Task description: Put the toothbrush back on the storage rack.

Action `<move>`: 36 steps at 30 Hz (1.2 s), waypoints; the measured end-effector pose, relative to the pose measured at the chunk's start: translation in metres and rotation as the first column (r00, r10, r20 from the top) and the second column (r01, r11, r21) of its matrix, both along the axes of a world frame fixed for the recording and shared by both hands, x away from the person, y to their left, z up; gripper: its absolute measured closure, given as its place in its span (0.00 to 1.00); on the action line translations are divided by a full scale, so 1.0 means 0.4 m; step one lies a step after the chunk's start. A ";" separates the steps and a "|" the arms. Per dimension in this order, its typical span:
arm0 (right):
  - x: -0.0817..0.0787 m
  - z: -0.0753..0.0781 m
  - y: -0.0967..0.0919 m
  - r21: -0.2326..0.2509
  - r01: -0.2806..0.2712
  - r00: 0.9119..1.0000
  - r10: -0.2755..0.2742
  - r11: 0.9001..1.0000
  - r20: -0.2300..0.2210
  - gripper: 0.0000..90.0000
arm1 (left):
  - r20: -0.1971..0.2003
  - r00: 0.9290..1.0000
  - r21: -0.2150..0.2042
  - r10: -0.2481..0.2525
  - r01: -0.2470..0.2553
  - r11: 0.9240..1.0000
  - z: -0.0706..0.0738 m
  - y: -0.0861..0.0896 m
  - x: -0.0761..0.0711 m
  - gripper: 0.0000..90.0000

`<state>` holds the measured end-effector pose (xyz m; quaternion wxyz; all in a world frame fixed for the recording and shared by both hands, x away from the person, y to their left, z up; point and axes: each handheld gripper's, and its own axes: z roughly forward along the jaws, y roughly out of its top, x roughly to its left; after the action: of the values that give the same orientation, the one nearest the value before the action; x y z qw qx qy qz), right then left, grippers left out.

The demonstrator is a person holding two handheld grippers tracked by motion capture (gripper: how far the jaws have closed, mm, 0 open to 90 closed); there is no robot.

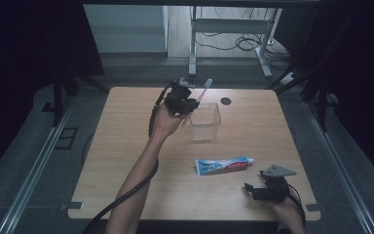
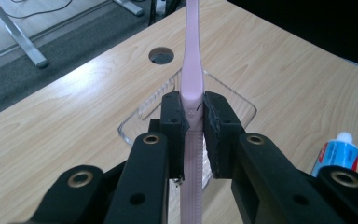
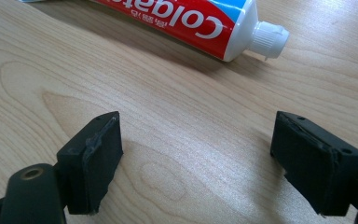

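Left gripper [image 1: 187, 105] has the toothbrush [image 2: 192, 70] clamped over the cup [image 1: 205, 122] (not in yet), right gripper [image 1: 265, 187] wide open, empty, toothpaste [image 1: 224, 165] untouched.

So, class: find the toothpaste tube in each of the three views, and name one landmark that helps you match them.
High view: toothpaste tube lies centre-right, nearer than the clear cup.
Left gripper view: its cap end at the right edge.
Right gripper view: along the top, cap pointing right.
Shared landmark: the wooden table.

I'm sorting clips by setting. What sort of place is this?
Probably a lab or office recording bay, not a bathroom: a bare wooden table with a cable hole, dark curtains at the sides, and a desk frame with loose cables on the floor behind.
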<state>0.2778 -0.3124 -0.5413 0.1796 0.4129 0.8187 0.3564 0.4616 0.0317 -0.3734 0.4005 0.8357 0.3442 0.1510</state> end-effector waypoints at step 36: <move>0.000 0.000 0.000 0.000 -0.004 1.000 0.004 1.000 -0.001 0.17 | 0.080 0.997 0.019 0.022 -0.024 1.000 -0.067 -0.106 0.067 0.88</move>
<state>0.2779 -0.3123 -0.5413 0.1783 0.4115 0.8196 0.3565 0.4885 -0.0109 -0.4002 0.4036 0.8289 0.3361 0.1923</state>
